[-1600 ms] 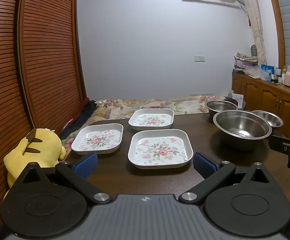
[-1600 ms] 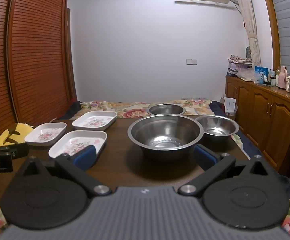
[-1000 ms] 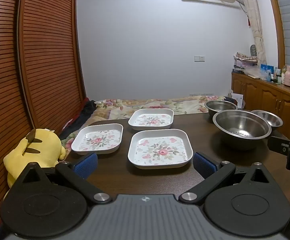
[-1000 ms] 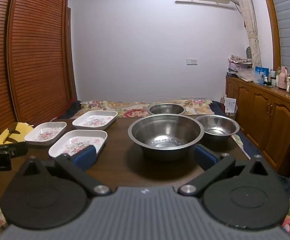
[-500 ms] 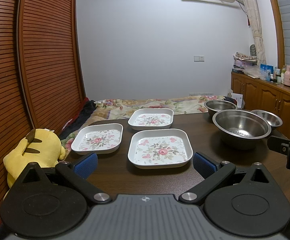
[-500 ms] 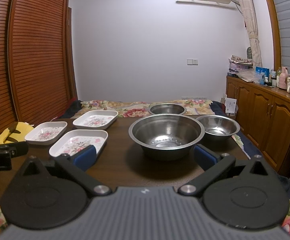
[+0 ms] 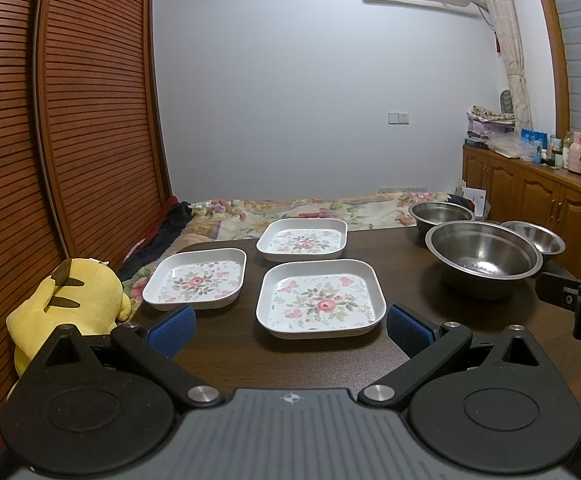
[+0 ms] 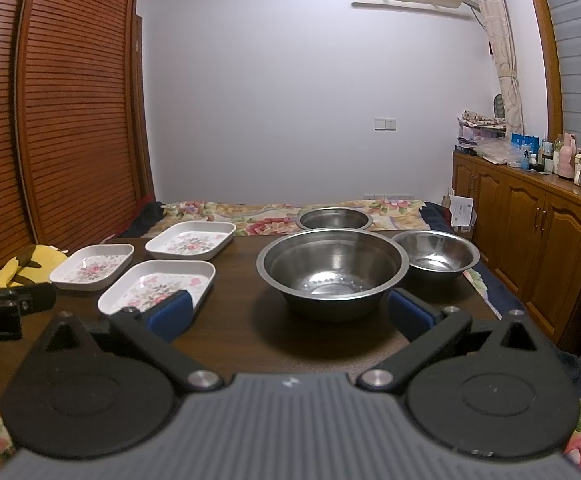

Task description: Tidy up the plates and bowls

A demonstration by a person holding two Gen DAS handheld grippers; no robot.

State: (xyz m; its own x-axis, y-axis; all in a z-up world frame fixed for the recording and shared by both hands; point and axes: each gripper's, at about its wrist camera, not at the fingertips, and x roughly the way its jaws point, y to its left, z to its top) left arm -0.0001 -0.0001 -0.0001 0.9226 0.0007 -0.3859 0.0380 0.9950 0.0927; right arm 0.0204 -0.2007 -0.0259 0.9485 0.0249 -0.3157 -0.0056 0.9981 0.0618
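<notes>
Three white square plates with a flower print lie on the dark wooden table [image 7: 230,352]: a near plate [image 7: 319,298], a left plate [image 7: 197,279] and a far plate [image 7: 303,239]. Three steel bowls stand to the right: a large bowl [image 8: 332,269], a small bowl [image 8: 434,255] and a far bowl [image 8: 333,218]. My left gripper [image 7: 290,326] is open, low in front of the near plate, holding nothing. Facing the large bowl, my right gripper [image 8: 288,312] is open too and empty.
A yellow plush toy [image 7: 66,300] sits off the table's left edge. A bed with a floral cover [image 7: 310,210] lies beyond the table. Slatted wooden doors [image 7: 70,120] line the left wall. A wooden cabinet [image 8: 530,224] with bottles runs along the right.
Both views have shifted very slightly; the plates, the bowls and both open grippers stay as they were.
</notes>
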